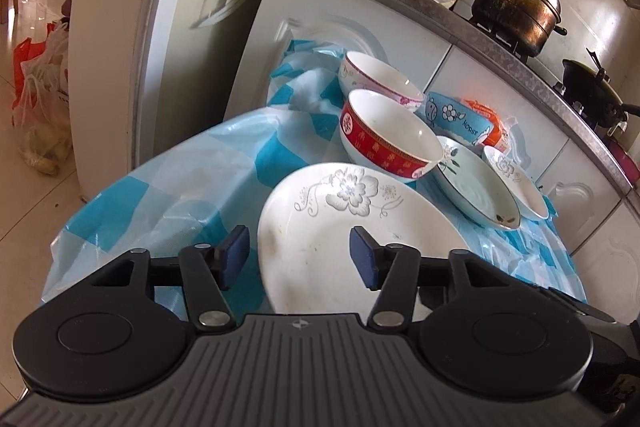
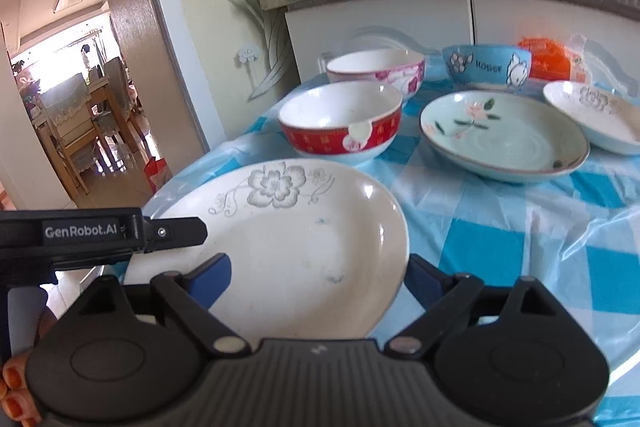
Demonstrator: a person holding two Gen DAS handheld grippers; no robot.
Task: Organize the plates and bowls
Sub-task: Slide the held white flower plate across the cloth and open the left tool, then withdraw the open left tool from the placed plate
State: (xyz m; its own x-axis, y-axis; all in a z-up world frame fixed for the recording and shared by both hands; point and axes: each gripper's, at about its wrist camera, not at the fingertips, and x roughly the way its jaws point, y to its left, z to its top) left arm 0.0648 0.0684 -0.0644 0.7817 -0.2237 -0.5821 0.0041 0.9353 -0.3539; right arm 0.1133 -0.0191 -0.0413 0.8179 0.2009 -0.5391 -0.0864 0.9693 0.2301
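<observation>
Both grippers hover released over the white flowered plate point(image 2: 280, 247) at 6 o'clock on the checked cloth point(image 2: 520, 227): left gripper point(image 1: 300, 255) half spread, right gripper point(image 2: 320, 279) wide, straddling its rim without pressing. Red bowl point(image 2: 340, 127) at 12 o'clock sits empty.

Left gripper point(image 1: 300, 257) is tilted downward over the near left rim of the big white plate point(image 1: 320, 227), jaws apart, the left blue pad off the plate's edge and the right pad above its surface, neither pad pressing on it. Right gripper point(image 2: 320, 281) also tilts downward at the plate's near edge with jaws spread wide, one blue pad at each side of the rim, no visible pinch. In the right wrist view, the left gripper's black body reaches in from the left over the plate's left rim, and fingers point(image 2: 16, 391) with orange nails show at the lower left corner.
</observation>
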